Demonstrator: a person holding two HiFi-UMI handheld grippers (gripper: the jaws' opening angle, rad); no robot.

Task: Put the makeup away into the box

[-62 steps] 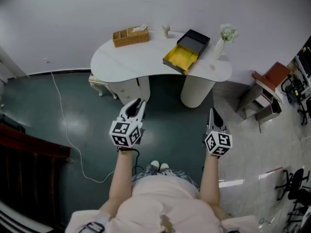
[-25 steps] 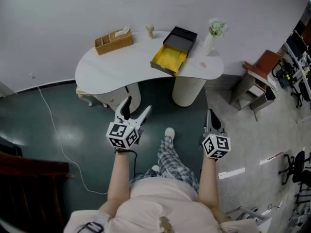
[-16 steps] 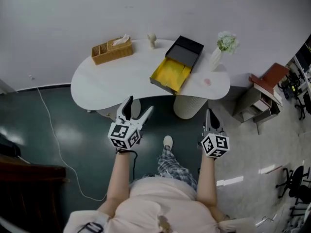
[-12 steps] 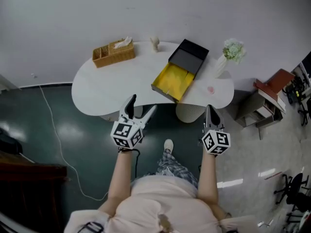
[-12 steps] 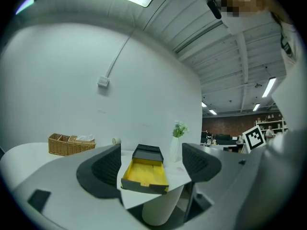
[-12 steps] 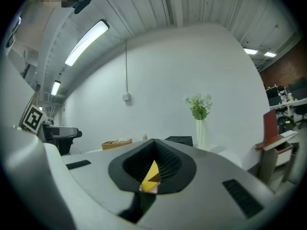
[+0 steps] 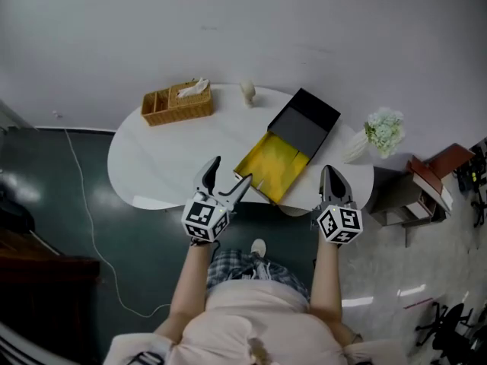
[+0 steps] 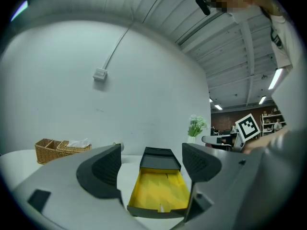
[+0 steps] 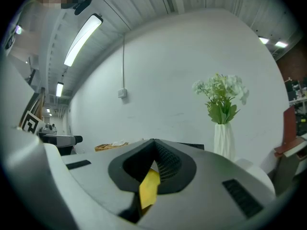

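Left gripper [image 7: 230, 172], jaws spread, faces a rectangular black box [image 7: 283, 158] with a crinkled yellow lining just ahead. To its right, right gripper [image 7: 329, 175] keeps ribbed jaws pressed together, empty.

Woven wicker basket [image 7: 177, 105]; glossy white table [image 7: 163, 162]; matt black box [image 7: 306, 120].

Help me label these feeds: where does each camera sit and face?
Head view: on the head, facing steeply down at table and box; forearms, left hand-held gripper and right hand-held gripper show.
Left gripper view: on that gripper, along its open jaws toward the box.
Right gripper view: along its shut jaws toward the vase.
First two share the box.
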